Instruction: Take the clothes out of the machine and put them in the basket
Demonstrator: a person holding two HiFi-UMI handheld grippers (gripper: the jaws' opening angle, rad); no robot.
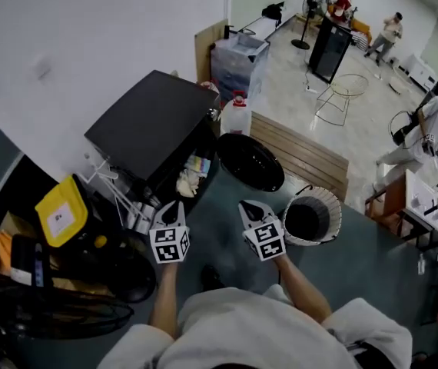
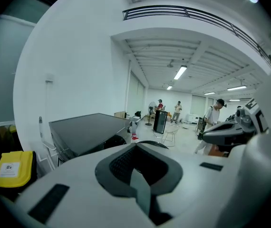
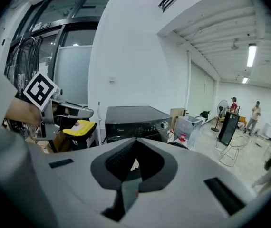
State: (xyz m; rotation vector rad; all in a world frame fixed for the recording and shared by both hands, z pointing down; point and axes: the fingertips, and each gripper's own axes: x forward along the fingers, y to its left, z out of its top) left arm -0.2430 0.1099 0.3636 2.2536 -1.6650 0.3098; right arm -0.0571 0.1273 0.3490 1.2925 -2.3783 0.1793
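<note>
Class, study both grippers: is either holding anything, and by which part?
Nothing is held. The left gripper and the right gripper both have their jaws together and empty, in front of the machine.

Left gripper and right gripper held forward, jaws together.

Your top: pale grey, loose fit, short sleeves ending above the elbow. Your left gripper and right gripper: light grey moulded shells with dark, textured inner faces. Each carries a white cube printed with black square markers.
</note>
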